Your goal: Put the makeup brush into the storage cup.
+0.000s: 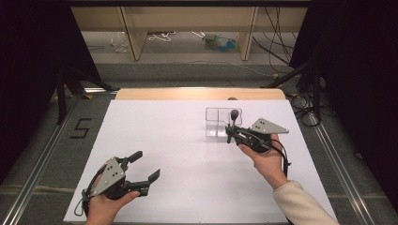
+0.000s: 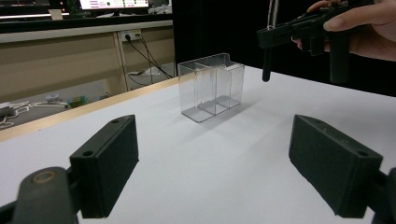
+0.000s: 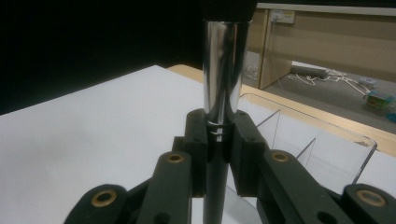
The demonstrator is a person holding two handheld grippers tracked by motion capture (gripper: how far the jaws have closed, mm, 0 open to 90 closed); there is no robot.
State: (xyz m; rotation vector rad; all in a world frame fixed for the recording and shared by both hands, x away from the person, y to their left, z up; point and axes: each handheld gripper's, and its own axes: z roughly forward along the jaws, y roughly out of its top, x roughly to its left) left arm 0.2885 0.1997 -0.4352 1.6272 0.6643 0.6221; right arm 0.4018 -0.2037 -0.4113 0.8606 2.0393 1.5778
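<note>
A clear plastic organizer (image 1: 211, 112) with dividers stands on the white table, right of centre; it also appears in the left gripper view (image 2: 212, 86) and right gripper view (image 3: 327, 144). My right gripper (image 1: 230, 132) is shut on a brush (image 1: 233, 117) with a dark head, silver collar (image 3: 223, 84) and black handle. The brush stands upright at the organizer's near side, its handle end (image 2: 266, 65) hanging above the table. The pads (image 3: 198, 140) clamp just below the collar. Near the front left, my left gripper (image 1: 145, 166) is open, with nothing between its jaws (image 2: 215, 163).
The white sheet (image 1: 178, 154) covers the table, with a wooden strip (image 1: 197, 93) along its far edge. Beyond it are wooden furniture legs, cables and small items on the floor. Metal rails run along both sides; a "5" (image 1: 80, 128) is marked on the left floor.
</note>
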